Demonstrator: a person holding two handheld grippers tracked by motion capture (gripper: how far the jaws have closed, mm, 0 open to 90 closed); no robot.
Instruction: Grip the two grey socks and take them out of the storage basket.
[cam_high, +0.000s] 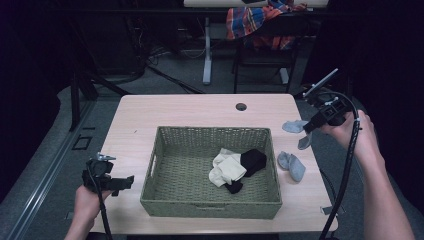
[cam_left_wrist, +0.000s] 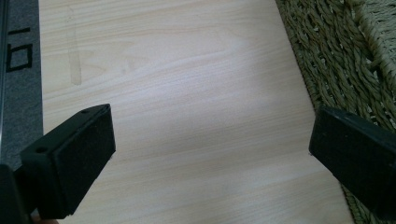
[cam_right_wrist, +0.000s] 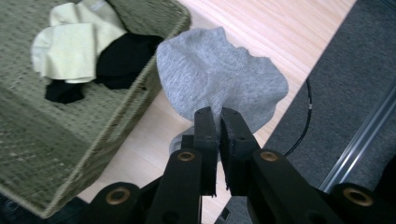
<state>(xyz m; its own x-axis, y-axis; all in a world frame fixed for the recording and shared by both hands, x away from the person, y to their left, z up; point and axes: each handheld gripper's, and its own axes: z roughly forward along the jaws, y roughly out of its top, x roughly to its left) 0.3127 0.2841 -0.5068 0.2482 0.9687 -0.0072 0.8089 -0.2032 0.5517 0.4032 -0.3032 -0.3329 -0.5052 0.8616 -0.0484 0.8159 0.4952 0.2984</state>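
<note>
A woven green basket (cam_high: 150, 175) stands mid-table with cream socks (cam_high: 227, 167) and black socks (cam_high: 253, 160) inside. My right gripper (cam_high: 307, 127) hangs above the table's right edge, shut on a grey sock (cam_high: 296, 126) that dangles from its jaws; in the right gripper view the grey sock (cam_right_wrist: 219, 74) drapes ahead of my right gripper (cam_right_wrist: 219, 119), with the basket (cam_right_wrist: 56, 135) to the left. A second grey sock (cam_high: 291, 165) lies on the table right of the basket. My left gripper (cam_high: 131, 181) rests near the basket's front left corner, jaws wide open over bare wood (cam_left_wrist: 196, 107).
The table (cam_high: 135, 120) has a cable hole (cam_high: 241, 106) at its far middle. A chair with a plaid cloth (cam_high: 260, 22) stands beyond the table. Grey floor (cam_right_wrist: 345, 79) lies off the table's right edge. The basket wall (cam_left_wrist: 336, 60) is beside my left gripper's right jaw.
</note>
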